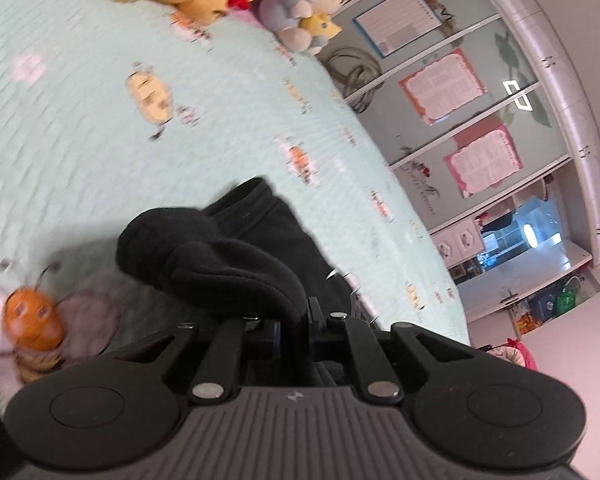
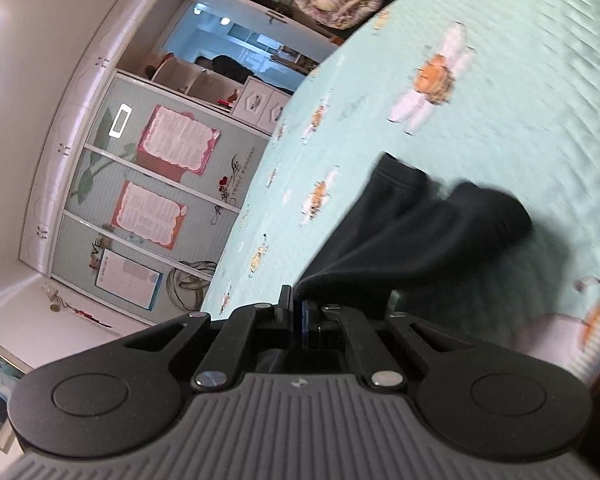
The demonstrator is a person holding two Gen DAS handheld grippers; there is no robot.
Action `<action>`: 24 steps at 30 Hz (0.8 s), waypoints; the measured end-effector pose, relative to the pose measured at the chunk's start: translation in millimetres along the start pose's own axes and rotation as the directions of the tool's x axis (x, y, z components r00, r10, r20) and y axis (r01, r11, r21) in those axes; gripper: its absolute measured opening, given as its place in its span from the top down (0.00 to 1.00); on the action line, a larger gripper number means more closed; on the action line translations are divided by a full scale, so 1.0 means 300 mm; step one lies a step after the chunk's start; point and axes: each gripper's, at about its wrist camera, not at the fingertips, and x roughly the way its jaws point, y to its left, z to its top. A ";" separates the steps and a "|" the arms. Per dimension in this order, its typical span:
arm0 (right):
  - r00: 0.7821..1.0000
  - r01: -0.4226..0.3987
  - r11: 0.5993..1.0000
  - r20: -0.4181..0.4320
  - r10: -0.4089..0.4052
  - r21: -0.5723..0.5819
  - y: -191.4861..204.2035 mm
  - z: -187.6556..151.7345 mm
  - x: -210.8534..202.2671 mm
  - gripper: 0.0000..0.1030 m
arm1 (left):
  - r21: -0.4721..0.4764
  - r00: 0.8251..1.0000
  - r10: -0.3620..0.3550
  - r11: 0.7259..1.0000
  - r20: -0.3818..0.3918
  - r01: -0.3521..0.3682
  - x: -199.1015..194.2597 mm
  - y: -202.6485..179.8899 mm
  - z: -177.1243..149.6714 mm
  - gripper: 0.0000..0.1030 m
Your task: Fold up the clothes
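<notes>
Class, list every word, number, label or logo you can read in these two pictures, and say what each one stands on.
"LOVE": wall sticker on the wardrobe door, only partly clear.
Paper sheets taped to the wardrobe: print too small and blurred to read.
Dark script sticker on the door: not readable.
Small logo on the gripper body: a mark, no letters.

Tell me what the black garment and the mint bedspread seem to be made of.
Black garment: soft fleece or brushed knit, matte, judging by its fuzzy nap and thick rounded folds; both grippers pinch it. Mint bedspread: quilted woven fabric, probably cotton, with stitched ridges and printed or embroidered daisies and bees; blur leaves that open.
</notes>
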 end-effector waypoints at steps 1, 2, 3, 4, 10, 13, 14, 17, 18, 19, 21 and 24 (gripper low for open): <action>1.000 0.001 1.000 0.001 -0.001 -0.007 0.019 0.015 0.020 0.98 | 0.011 1.000 -0.003 1.000 0.004 0.003 0.011 -0.025 0.017 0.91; 1.000 0.003 1.000 0.002 -0.003 -0.013 0.039 0.030 0.044 0.98 | 0.023 1.000 -0.007 1.000 0.008 0.007 0.022 -0.049 0.035 0.91; 1.000 0.005 1.000 0.002 -0.005 -0.018 0.060 0.043 0.069 0.98 | 0.034 1.000 -0.010 0.999 0.012 0.010 0.033 -0.074 0.052 0.91; 1.000 0.008 1.000 0.000 -0.008 -0.021 0.085 0.051 0.097 0.98 | 0.045 1.000 -0.014 0.999 0.016 0.013 0.043 -0.099 0.070 0.91; 0.997 0.062 0.997 -0.035 -0.064 -0.052 0.181 0.104 0.303 0.98 | 0.119 1.000 0.015 0.993 0.021 -0.018 0.205 -0.222 0.163 0.90; 0.994 0.092 0.994 -0.057 -0.095 -0.050 0.200 0.127 0.417 0.98 | 0.123 0.999 0.040 0.992 0.011 -0.041 0.312 -0.259 0.203 0.90; 0.993 0.101 0.994 -0.063 -0.103 -0.042 0.202 0.136 0.454 0.98 | 0.125 0.999 0.048 0.991 0.008 -0.049 0.351 -0.270 0.215 0.90; 0.988 0.129 0.992 -0.089 -0.129 -0.009 0.194 0.165 0.573 0.98 | 0.132 0.997 0.077 0.988 -0.003 -0.076 0.474 -0.295 0.247 0.90; 0.985 0.141 0.990 -0.096 -0.140 -0.001 0.187 0.171 0.611 0.98 | 0.129 0.996 0.089 0.988 -0.009 -0.087 0.514 -0.297 0.257 0.90; 0.983 0.153 0.988 -0.104 -0.151 0.004 0.181 0.176 0.648 0.98 | 0.128 0.995 0.101 0.987 -0.013 -0.099 0.552 -0.299 0.266 0.90; 0.976 0.178 0.984 -0.128 -0.176 0.008 0.171 0.176 0.727 0.98 | 0.132 0.990 0.138 0.982 -0.021 -0.134 0.638 -0.301 0.277 0.90; 0.967 0.213 0.977 -0.152 -0.206 0.027 0.140 0.174 0.828 0.98 | 0.138 0.985 0.167 0.977 -0.041 -0.160 0.749 -0.292 0.296 0.90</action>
